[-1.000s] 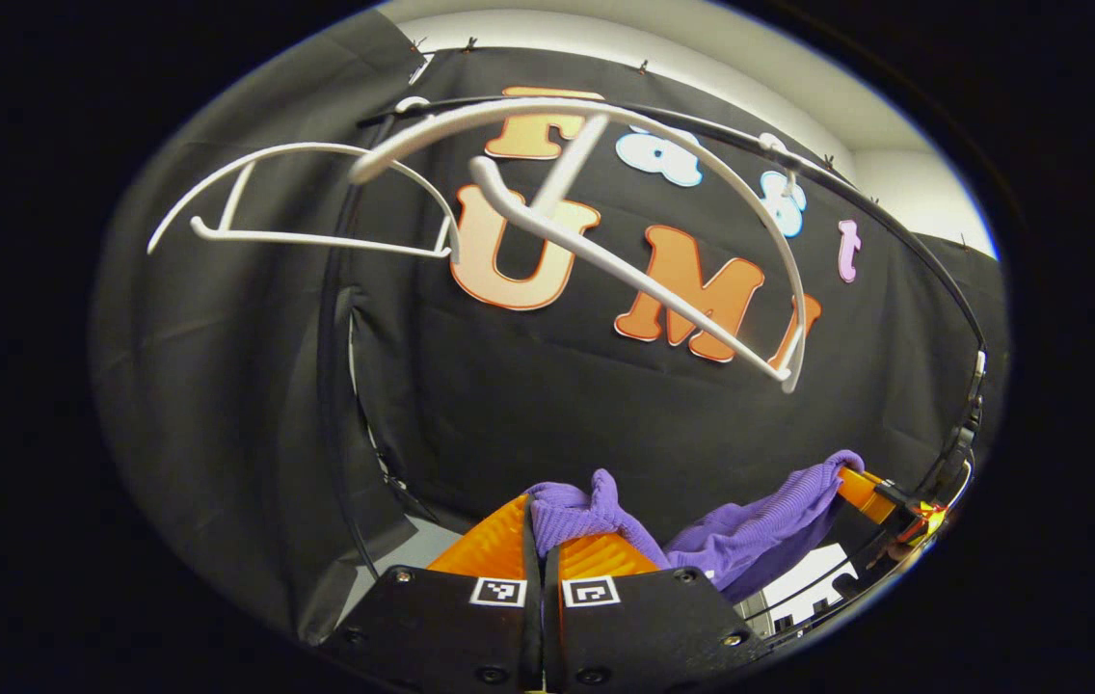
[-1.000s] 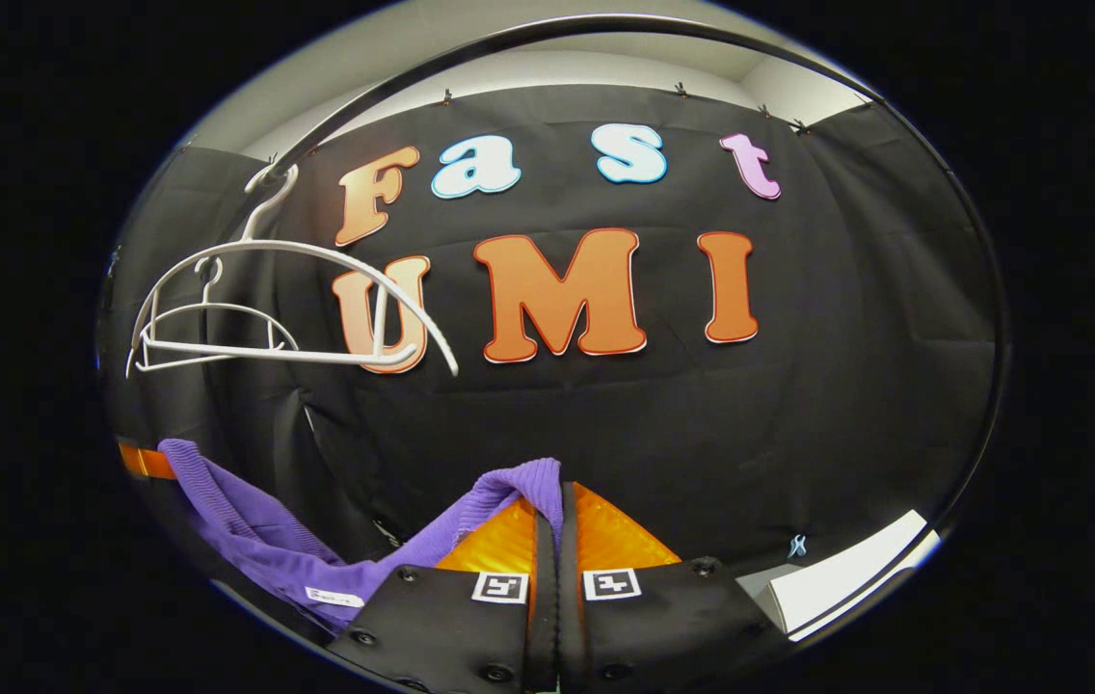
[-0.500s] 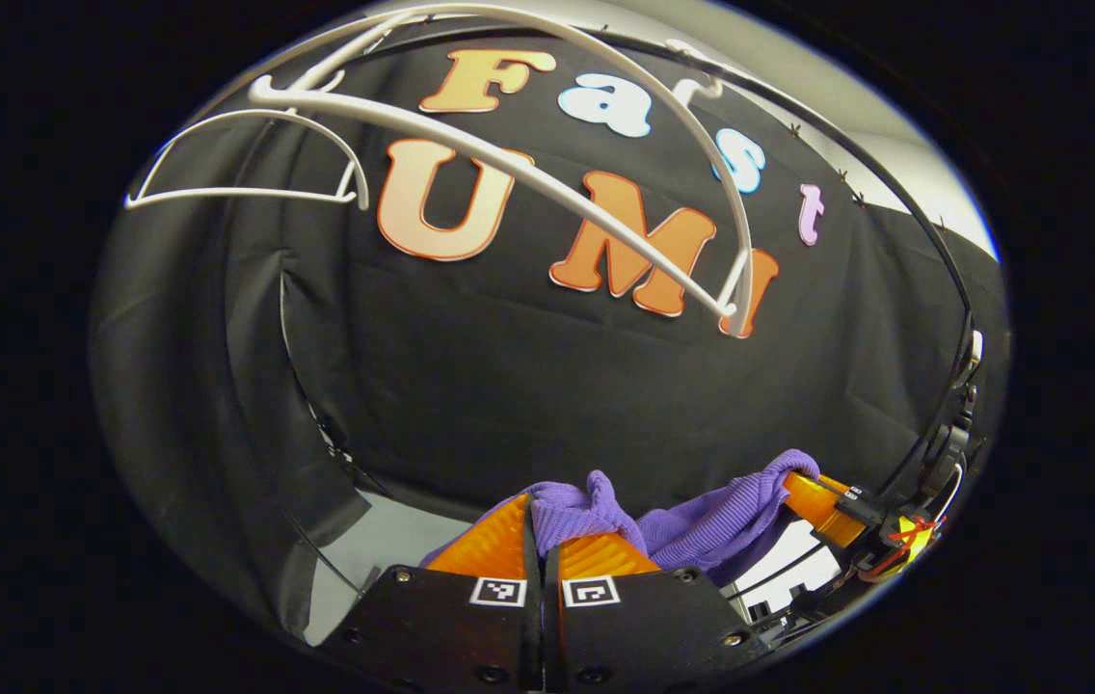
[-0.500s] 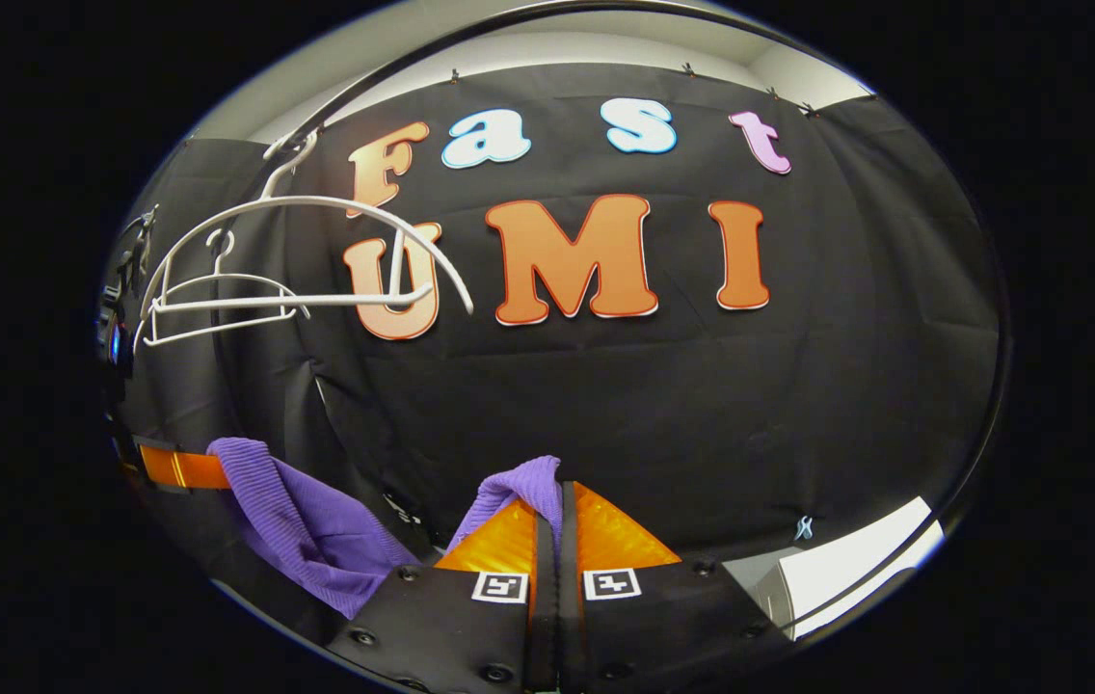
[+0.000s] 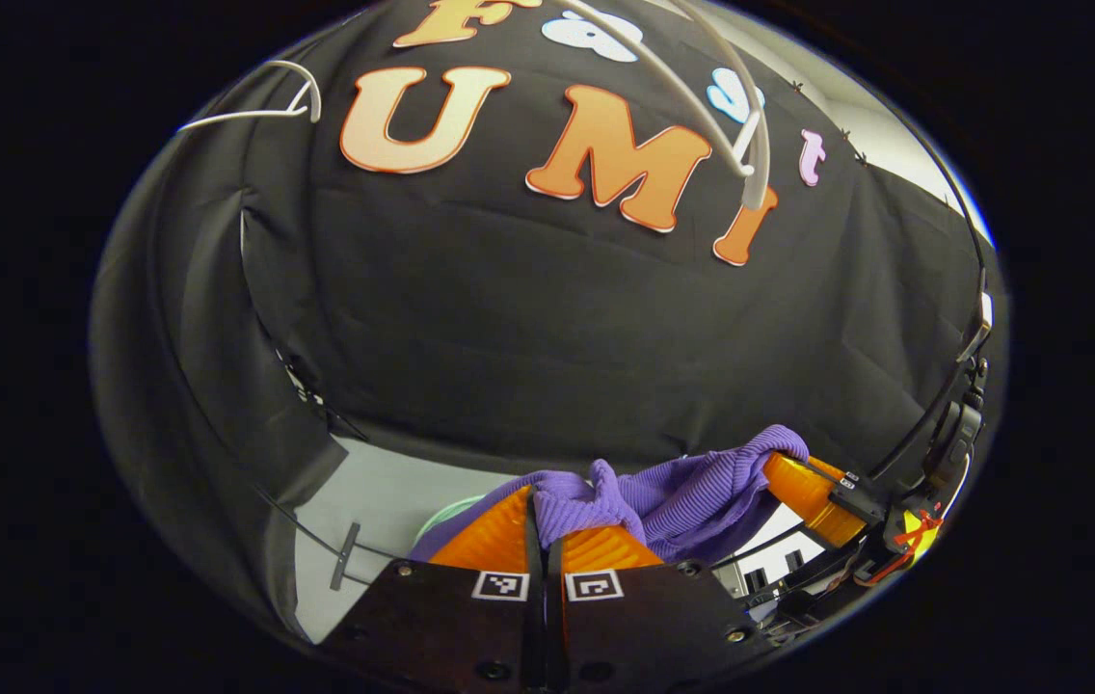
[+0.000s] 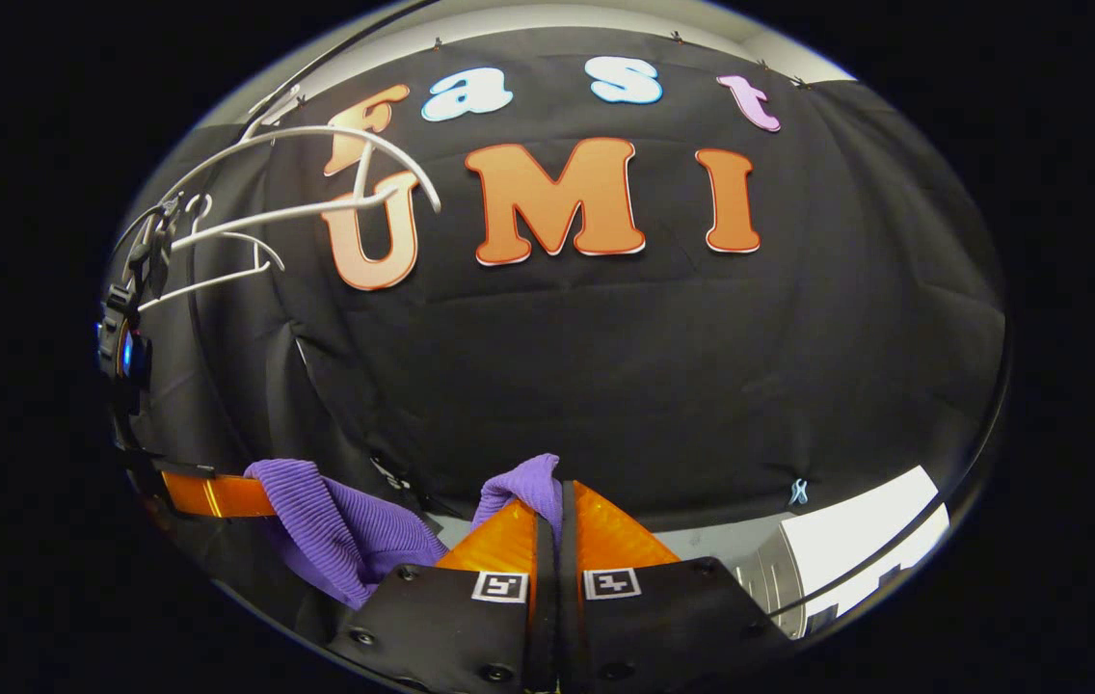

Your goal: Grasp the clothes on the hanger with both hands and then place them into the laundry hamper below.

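Overhead hang two bare white hangers [image 6: 316,207]. Below them I hold one purple garment [image 5: 673,487] stretched between my grippers: left gripper [image 5: 544,540] clamped on one bunch, right gripper [image 6: 555,525] clamped on another. A pale green rim [image 5: 441,511], perhaps the hamper, peeks beneath.

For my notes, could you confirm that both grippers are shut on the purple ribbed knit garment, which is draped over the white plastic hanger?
Not quite. Both grippers grip the purple ribbed knit garment, but it is off the white plastic hanger, which hangs bare above in the right gripper view. Left gripper and right gripper are shut on it.
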`<state>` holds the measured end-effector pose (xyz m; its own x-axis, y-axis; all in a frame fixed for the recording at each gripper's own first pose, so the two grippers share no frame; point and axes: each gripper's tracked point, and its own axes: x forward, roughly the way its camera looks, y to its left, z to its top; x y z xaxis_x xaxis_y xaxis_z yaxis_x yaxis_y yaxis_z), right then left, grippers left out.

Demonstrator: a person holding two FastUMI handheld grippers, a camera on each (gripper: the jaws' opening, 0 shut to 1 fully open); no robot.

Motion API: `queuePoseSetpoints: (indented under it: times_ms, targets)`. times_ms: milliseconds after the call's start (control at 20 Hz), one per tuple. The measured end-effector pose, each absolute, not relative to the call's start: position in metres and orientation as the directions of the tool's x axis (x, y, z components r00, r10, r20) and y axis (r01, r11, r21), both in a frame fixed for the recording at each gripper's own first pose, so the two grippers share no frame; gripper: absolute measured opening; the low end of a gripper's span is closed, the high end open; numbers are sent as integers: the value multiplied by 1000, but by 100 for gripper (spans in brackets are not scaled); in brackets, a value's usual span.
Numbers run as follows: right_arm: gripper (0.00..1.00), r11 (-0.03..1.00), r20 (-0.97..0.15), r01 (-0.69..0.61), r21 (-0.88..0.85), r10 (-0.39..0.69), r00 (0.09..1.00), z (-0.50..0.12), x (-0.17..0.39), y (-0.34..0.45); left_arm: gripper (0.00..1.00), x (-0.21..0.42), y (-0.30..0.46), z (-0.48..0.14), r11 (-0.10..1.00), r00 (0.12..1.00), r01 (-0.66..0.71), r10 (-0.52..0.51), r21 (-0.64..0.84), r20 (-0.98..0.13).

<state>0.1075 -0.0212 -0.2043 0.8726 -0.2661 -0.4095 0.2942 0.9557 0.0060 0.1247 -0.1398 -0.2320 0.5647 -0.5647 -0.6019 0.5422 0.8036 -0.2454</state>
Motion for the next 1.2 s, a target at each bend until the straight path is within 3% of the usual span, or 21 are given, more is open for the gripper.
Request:
queuePoseSetpoints:
  times_ms: [550,1200]
  targets:
    - [8,951,-627,310,-7,-246,739,-324,117,-29,1,126,-148,-339,817,389,523,-482,-242,-785]
    - [8,922,-848,386,-10,-213,486,-456,82,-36,2,115,-110,-465,878,231,456,-274,-145,-934]
